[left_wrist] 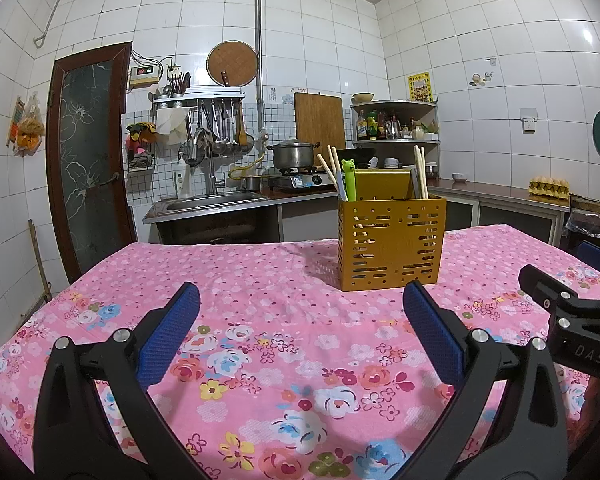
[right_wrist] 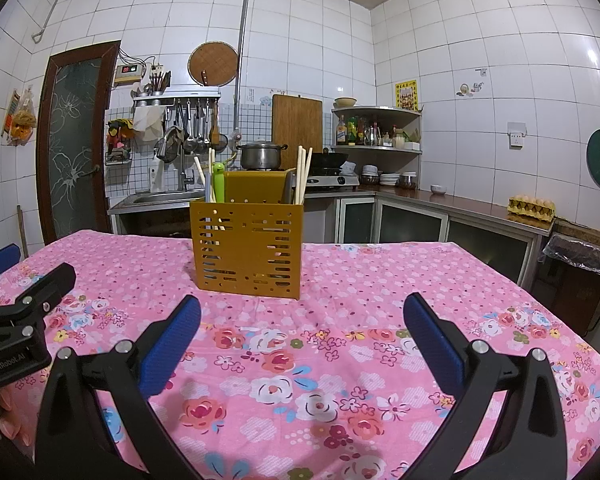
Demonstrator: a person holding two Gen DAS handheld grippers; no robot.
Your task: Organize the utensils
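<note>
Chopsticks (left_wrist: 420, 172) stand in the caddy (left_wrist: 392, 242) at my one o'clock on the pink surface (left_wrist: 260, 320); left gripper (left_wrist: 300, 320) and right gripper (right_wrist: 302, 320) hover, jaws wide, empty.

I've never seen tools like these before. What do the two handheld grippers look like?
Each is a black plastic frame with silver screws and two fingers faced with blue textured pads. The left gripper and right gripper look alike. Seen from the side, white lettering marks their black bodies: "DAS" on the right one, "GenRobot.AI" on the left.
</note>
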